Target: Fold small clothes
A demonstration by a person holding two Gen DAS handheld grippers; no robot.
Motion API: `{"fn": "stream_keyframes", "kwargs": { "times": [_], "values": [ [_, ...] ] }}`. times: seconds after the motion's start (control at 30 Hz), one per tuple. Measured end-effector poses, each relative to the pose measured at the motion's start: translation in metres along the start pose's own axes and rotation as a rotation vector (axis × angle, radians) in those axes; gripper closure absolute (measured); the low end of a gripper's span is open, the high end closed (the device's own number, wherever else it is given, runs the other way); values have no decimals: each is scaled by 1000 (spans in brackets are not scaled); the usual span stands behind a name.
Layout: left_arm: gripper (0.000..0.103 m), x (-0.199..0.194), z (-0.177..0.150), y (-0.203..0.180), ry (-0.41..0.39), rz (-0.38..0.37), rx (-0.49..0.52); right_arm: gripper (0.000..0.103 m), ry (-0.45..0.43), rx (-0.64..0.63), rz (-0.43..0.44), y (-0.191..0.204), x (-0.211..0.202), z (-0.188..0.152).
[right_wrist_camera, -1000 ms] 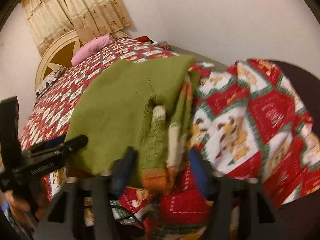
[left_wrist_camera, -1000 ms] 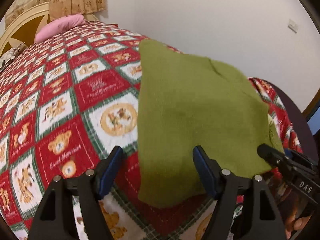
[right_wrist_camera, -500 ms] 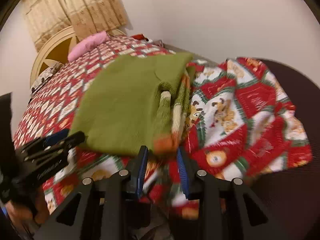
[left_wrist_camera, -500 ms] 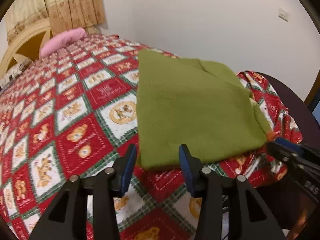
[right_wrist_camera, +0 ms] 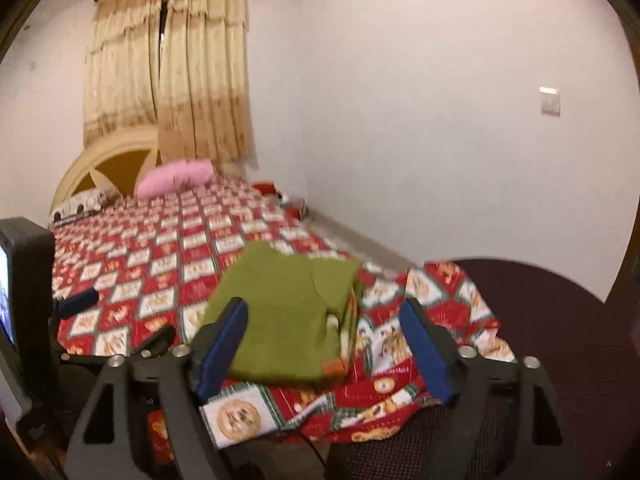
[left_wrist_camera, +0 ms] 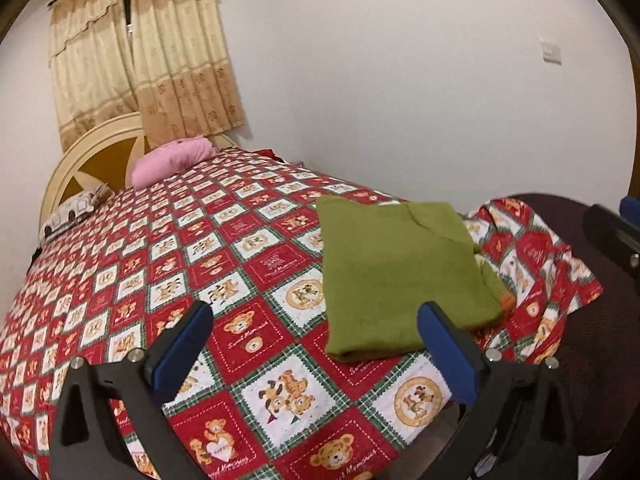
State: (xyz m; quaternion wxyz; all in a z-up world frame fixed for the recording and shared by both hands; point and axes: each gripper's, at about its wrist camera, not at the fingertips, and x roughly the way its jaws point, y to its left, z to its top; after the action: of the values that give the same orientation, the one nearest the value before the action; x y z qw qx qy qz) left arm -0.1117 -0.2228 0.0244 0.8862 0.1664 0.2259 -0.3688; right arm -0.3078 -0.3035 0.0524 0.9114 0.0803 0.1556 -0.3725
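- Sweater (left_wrist_camera: 400,272), green and knitted, lies folded into a flat rectangle on the quilt (left_wrist_camera: 256,264) at the near right corner of the bed, well apart from both tools.
- Its folded edge faces the near side; in the right wrist view the sweater (right_wrist_camera: 288,316) shows a striped cuff with an orange end tucked along its right edge.
- The left gripper (left_wrist_camera: 316,348) hangs above the quilt with its jaws spread wide; they have just been opening, and nothing is between the blue pads (left_wrist_camera: 184,344).
- Only the near corner of the sweater appears behind its right finger; no pad touches the cloth.
- The right gripper (right_wrist_camera: 324,344) also stands with jaws apart, having just been opening, and nothing is clamped between them.
- From its camera the sweater sits beyond and between the two fingers, untouched.
- The quilt, red and white checks with teddy bears, covers the whole bed and hangs rumpled over the near right corner.
- A dark chair (left_wrist_camera: 592,364) stands against that corner, under the hanging quilt.
- At the far end of the bed lie a pink pillow (left_wrist_camera: 172,160) and, left of it, a patterned pillow (left_wrist_camera: 72,212) against a cream headboard (left_wrist_camera: 96,148).
- Beige curtains (left_wrist_camera: 140,64) hang behind the headboard.
- A wall switch (left_wrist_camera: 551,51) sits on the white wall at the right.
- In the right wrist view part of the left gripper shows at the left edge.
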Motion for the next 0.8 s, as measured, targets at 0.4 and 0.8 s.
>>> {"fn": "stream_keyframes", "kwargs": {
  "times": [0.4, 0.8],
  "values": [
    [0, -26, 4, 6, -57, -23, -35, 19, -106, -26, -51, 4, -42, 16],
    [0, -36, 5, 10, -106, 19, -49, 15, -62, -3, -69, -2, -33, 6]
  ]
}}
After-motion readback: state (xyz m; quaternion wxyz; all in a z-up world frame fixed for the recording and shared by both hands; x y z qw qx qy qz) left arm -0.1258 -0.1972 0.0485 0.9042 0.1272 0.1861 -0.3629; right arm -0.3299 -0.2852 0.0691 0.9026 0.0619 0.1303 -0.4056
